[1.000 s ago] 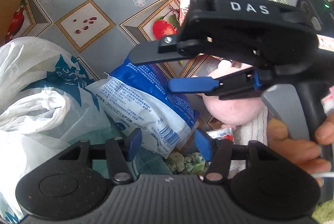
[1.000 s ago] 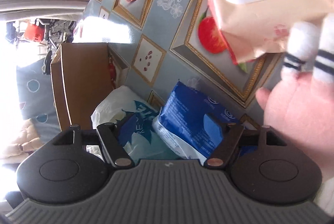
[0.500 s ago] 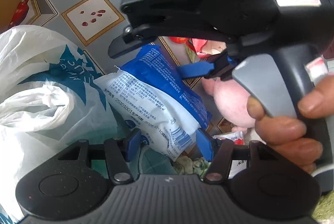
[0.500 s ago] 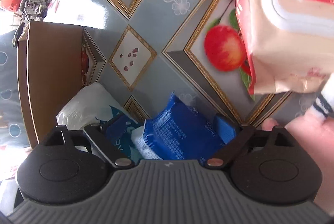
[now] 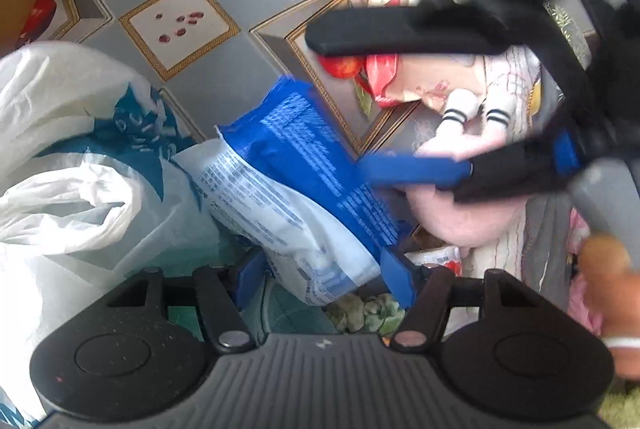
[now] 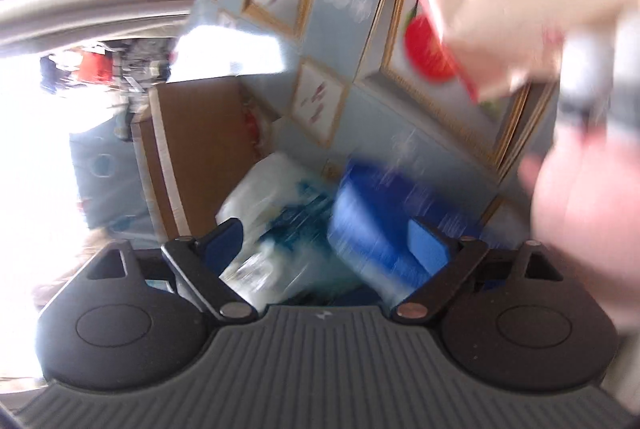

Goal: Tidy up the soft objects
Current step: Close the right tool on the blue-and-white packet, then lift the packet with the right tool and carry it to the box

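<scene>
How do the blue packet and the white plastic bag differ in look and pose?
The blue packet is a sealed, plump pack with dense print; the white bag is thin, crumpled and loosely bunched. The packet lies between the left hand-held gripper's fingers; the bag lies beside them, left of the packet. Both are soft, blue-and-white plastic.

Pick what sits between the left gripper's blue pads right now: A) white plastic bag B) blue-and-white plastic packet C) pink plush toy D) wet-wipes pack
B: in the left wrist view the lower end of the blue-and-white plastic packet sits between the left gripper's two blue pads, while the pink plush toy lies off to the right under the right gripper, which is spread wide.
</scene>
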`<state>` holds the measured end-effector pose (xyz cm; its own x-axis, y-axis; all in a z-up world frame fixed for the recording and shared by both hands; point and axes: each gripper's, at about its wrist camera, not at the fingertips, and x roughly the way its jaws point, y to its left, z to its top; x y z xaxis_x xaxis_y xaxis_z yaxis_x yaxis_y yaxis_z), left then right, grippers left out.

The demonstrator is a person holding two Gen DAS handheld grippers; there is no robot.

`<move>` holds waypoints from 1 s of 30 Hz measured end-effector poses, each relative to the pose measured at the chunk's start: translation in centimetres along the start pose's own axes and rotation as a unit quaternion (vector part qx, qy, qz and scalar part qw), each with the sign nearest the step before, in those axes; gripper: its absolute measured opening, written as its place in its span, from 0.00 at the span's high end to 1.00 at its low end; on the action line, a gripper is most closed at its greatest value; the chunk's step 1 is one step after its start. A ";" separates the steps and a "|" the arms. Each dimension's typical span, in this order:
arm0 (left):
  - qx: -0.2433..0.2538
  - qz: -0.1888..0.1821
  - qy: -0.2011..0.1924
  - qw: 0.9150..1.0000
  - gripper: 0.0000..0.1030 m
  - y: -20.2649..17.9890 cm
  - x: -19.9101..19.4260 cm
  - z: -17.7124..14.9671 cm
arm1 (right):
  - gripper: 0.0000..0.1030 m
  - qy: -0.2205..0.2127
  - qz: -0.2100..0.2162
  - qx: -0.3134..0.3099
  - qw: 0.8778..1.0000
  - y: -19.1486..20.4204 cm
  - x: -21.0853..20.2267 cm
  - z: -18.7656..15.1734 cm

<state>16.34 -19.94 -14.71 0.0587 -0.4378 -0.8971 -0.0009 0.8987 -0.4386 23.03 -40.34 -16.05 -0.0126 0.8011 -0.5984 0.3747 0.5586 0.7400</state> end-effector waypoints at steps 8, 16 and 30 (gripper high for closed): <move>0.006 0.014 0.007 1.000 0.35 -0.5 1.5 0.4 | 0.39 -0.058 -0.033 -0.028 0.997 0.7 -0.8 -2.4; 0.004 0.012 -0.009 1.000 0.32 -0.9 2.8 0.3 | 0.39 -0.040 -0.188 -0.121 0.974 2.8 1.7 2.1; 0.021 0.017 -0.031 0.999 0.37 -2.1 2.0 0.6 | 0.41 -0.022 -0.167 -0.128 0.977 2.0 1.0 2.3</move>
<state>17.09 -22.62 -15.53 0.1208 -0.4053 -0.9061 0.0382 0.9141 -0.4038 25.85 -38.95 -15.85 -0.0524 0.5581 -0.8281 0.1118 0.8273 0.5505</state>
